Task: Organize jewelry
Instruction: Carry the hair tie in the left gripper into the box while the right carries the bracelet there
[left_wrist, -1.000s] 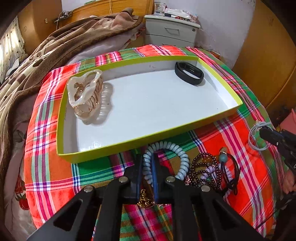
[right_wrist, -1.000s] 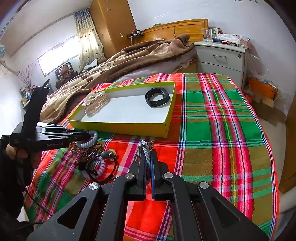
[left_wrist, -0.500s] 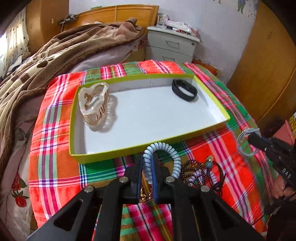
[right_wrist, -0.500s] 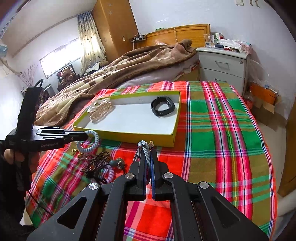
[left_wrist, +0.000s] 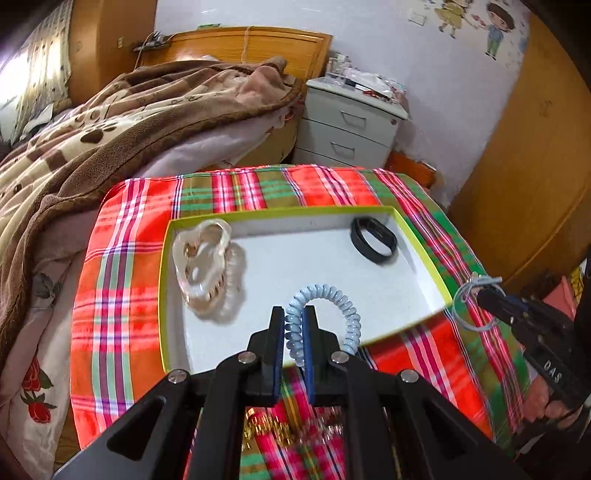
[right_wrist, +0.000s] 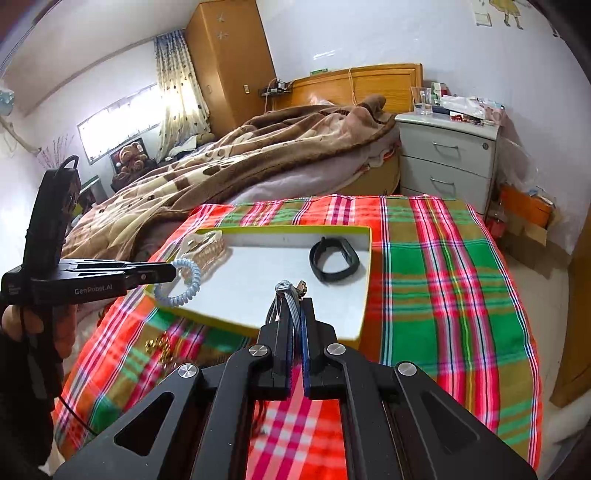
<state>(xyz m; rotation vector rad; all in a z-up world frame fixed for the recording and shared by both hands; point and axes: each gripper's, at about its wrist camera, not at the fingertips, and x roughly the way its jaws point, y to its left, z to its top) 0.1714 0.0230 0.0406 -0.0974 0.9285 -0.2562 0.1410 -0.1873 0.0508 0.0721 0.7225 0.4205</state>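
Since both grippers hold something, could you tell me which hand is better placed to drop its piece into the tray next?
Left, probably. The left gripper holds the blue coil band over the tray; the right gripper grips thin grey bands near the edge.

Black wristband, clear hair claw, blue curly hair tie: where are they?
black wristband (left_wrist: 373, 240), left wrist view, near side of its loop.
clear hair claw (left_wrist: 203, 266), left wrist view, its body.
blue curly hair tie (left_wrist: 334, 294), left wrist view, top of coil.

My coil hair tie (left_wrist: 341, 306): glossy pale-blue plastic. Hair claw (left_wrist: 205, 264): translucent glossy plastic. Wristband (left_wrist: 373, 240): matt black. Tray (left_wrist: 424, 251): smooth white card. Plaid cloth (left_wrist: 118, 295): woven.
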